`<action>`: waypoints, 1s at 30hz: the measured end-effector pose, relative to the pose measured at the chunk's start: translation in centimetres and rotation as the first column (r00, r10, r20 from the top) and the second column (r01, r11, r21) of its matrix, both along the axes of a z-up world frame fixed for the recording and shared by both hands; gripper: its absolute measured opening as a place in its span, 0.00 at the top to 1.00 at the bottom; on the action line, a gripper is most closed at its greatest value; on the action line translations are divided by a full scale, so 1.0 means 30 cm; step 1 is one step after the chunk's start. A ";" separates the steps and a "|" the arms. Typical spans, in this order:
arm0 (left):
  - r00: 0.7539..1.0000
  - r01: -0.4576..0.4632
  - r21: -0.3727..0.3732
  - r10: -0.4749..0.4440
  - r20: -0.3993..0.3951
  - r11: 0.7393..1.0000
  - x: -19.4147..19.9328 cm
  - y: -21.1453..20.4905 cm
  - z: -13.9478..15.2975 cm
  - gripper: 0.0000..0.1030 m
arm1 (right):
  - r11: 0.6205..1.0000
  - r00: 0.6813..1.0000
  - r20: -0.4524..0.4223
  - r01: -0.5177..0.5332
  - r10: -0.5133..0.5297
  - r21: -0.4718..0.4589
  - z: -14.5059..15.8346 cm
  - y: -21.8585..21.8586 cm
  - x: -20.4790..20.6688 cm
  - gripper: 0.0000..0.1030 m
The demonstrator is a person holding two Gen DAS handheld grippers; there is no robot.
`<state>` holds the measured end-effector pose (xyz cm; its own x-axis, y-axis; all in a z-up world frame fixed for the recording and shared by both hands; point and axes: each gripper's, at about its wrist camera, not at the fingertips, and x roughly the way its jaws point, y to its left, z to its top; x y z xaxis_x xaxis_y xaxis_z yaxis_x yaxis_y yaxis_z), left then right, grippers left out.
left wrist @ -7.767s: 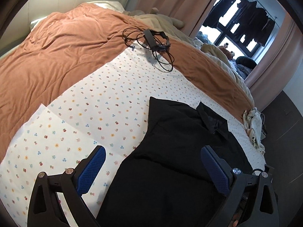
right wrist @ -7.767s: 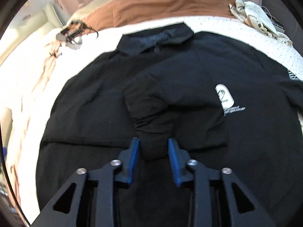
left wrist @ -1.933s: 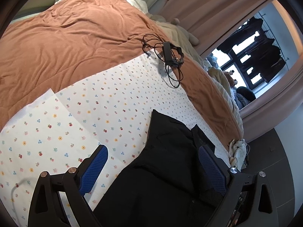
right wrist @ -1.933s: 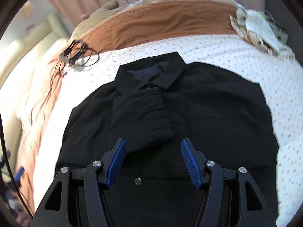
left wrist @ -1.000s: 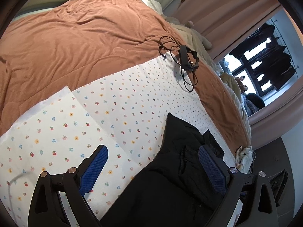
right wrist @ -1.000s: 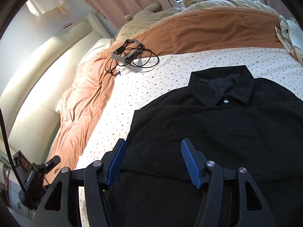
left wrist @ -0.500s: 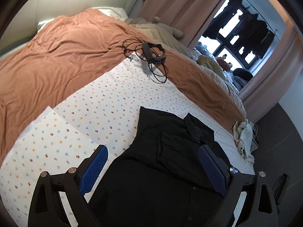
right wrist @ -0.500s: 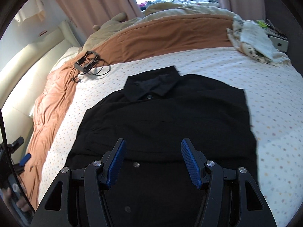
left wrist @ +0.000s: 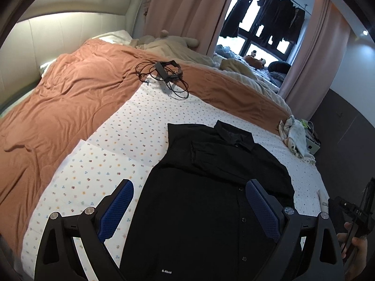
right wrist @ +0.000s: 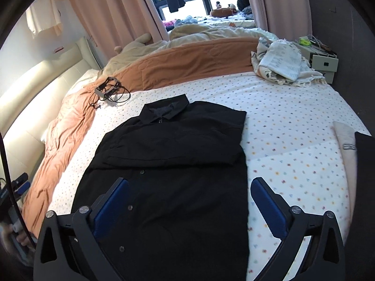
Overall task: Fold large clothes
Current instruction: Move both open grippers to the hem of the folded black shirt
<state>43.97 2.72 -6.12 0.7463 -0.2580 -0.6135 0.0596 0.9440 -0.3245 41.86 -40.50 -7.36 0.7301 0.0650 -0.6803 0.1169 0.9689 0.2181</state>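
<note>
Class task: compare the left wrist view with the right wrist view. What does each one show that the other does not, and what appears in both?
Only the left wrist view shows the small white label at the shirt's hem and the dark clothes hanging in the window. Only the right wrist view shows the cream headboard at length and the bedside boxes. Both share the black shirt, the dotted sheet, the brown blanket and the cabled device.
</note>
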 end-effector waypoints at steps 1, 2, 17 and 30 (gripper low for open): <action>1.000 0.009 0.009 -0.009 0.009 1.000 -0.036 0.004 0.008 0.06 | 1.000 1.000 0.008 0.005 -0.005 -0.007 0.004 -0.004 -0.024 0.00; 1.000 0.017 0.015 -0.017 0.018 1.000 -0.064 0.006 0.017 0.06 | 1.000 1.000 0.014 0.009 -0.009 -0.017 0.006 -0.004 -0.050 0.00; 0.996 -0.009 0.017 0.008 0.094 1.000 -0.515 0.153 0.039 0.06 | 0.999 0.998 0.055 0.035 -0.036 0.020 -0.084 0.000 -0.496 0.00; 0.997 0.016 -0.056 -0.012 0.070 0.998 -0.731 0.212 -0.089 0.06 | 0.986 0.995 0.054 0.071 -0.079 0.150 -0.230 -0.057 -0.794 0.01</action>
<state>22.04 9.08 -8.80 0.7830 -0.3014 -0.5440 0.0972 0.9233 -0.3717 18.05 -42.23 -14.26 0.7757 0.1051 -0.6223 0.1705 0.9145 0.3670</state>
